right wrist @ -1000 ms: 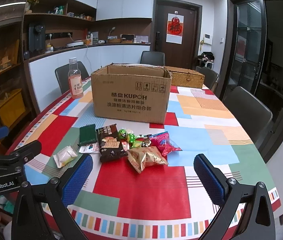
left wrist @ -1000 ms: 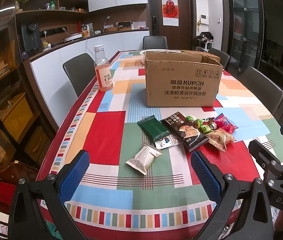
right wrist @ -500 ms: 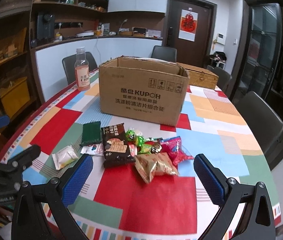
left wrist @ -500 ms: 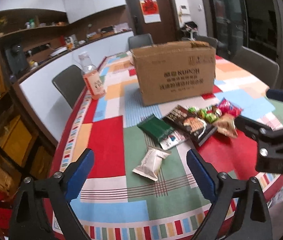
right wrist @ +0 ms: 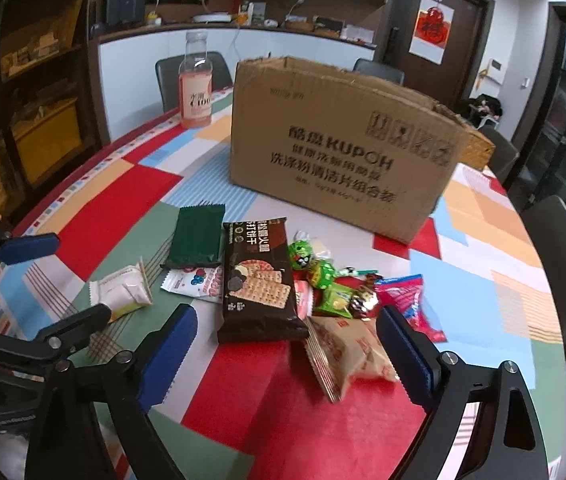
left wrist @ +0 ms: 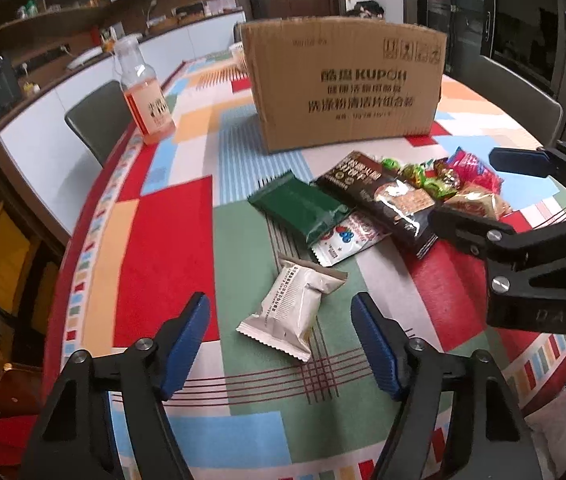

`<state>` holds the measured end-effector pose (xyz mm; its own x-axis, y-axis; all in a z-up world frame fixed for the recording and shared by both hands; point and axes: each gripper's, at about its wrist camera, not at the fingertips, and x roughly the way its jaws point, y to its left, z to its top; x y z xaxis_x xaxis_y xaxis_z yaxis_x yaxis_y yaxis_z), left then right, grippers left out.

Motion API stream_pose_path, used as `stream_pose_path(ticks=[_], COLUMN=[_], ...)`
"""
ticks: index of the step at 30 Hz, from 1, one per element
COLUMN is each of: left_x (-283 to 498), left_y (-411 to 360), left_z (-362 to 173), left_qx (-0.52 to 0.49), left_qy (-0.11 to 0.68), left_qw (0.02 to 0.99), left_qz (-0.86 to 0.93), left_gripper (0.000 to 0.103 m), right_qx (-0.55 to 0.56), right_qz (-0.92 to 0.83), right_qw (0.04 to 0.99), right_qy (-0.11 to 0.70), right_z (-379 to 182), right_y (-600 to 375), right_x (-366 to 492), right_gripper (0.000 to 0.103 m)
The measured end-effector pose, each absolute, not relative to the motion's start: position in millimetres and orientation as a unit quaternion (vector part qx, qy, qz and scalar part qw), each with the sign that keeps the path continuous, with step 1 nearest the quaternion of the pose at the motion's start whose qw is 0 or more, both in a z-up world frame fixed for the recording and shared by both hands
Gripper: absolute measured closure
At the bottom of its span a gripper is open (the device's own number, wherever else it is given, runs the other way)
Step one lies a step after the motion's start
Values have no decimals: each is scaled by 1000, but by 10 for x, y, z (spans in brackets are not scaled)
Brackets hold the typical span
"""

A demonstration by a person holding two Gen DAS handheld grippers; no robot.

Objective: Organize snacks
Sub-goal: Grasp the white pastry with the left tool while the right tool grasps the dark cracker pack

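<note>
A pile of snacks lies on the colourful tablecloth in front of an open cardboard box (left wrist: 343, 84) (right wrist: 347, 152). My left gripper (left wrist: 283, 340) is open, low over the table, with a beige wrapped snack (left wrist: 297, 308) (right wrist: 123, 290) between its fingers. My right gripper (right wrist: 287, 356) is open, its fingers flanking a dark brown biscuit pack (right wrist: 257, 280) (left wrist: 387, 196) and a tan snack bag (right wrist: 349, 354). A dark green pack (left wrist: 299, 206) (right wrist: 197, 234), a white berry sachet (left wrist: 347, 238), a pink bag (right wrist: 409, 300) and green candies (right wrist: 315, 264) lie in the pile.
A bottle of pink drink (left wrist: 147, 92) (right wrist: 196, 88) stands at the table's far left. Grey chairs (left wrist: 99, 120) (right wrist: 559, 268) ring the table. The table edge curves close at the left and front. A wicker basket (right wrist: 479, 148) sits behind the box.
Both grippers have moved forward and down toward the snacks. The left one now straddles the beige snack; the right one now straddles the biscuit pack and tan bag.
</note>
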<state>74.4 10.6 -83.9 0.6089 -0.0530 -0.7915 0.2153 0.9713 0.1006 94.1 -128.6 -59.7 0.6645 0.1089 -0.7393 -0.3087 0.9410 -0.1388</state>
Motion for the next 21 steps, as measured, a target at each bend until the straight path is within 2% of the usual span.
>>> stream_pose_path(ticks=[14,21], left_x=[1112,1217], left_y=[154,154], left_z=[-1096,-1155], left_qx=[54,30], left_qy=[494,507], left_qw=[862,854], left_qz=[-104,-114], left_gripper=[52,58], right_qx=[-114,-105], right_qz=[144,147], right_qw=[875,869], right_qy=[448,460], right_z=[-859,-941], right_y=[-1173,-1164], right_x=[1381,1547], right_gripper=[27,33])
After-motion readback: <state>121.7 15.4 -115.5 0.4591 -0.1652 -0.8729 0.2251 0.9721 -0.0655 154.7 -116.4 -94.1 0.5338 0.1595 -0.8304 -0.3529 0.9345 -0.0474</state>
